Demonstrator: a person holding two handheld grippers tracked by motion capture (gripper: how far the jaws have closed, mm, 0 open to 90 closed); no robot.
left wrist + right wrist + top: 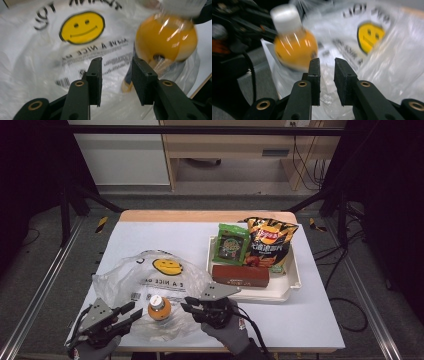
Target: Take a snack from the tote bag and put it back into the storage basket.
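Two hand-held tools flank an orange bottle (pixel 159 308) standing inside a clear plastic bag (pixel 150 280) printed with a yellow smiley, near the front edge of the white surface (pixel 305 315). The left tool (pixel 131 312) sits just left of the bottle, jaws partly apart over bag film, nothing pinched. The right tool (pixel 189 303), just right of it, shows a narrow gap, its pads not visibly pinching the crumpled film ahead.

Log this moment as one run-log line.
bottle: standing on bag | left gripper: open, beside bottle | right gripper: open, beside bottle

Left hand-held gripper (pixel 131 311) jaws parted, right hand-held gripper (pixel 186 304) jaws narrowly apart, both pointing inward
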